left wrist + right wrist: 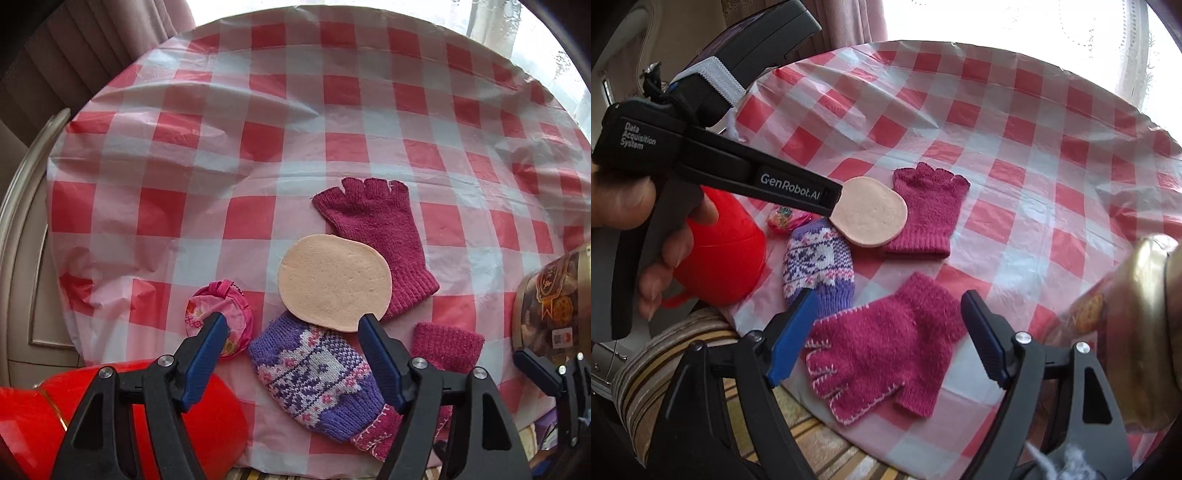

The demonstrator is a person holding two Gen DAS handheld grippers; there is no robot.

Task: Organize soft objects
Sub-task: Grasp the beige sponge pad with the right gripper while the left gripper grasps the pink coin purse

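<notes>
Several soft items lie on the red-checked tablecloth [295, 110]. A plain magenta fingerless glove [373, 236] lies partly under a peach oval sponge [332, 282], which overlaps a purple patterned knit mitten [314, 373]. Left of them sits a pink round pouch [218, 317]. My left gripper [293, 325] is open, hanging over the mitten and the sponge's near edge. A second magenta glove [882, 354], edged with white stitching, lies below my right gripper [890, 306], which is open with its fingers apart from the glove. In the right wrist view the left gripper [831, 203] reaches in from the left, held by a hand [628, 199].
A red plastic container [724, 251] stands at the table's left front edge. A gold tin [1126, 295] stands at the right. A striped cushion [665, 350] sits below the table edge. Curtains and a bright window lie beyond the far rim.
</notes>
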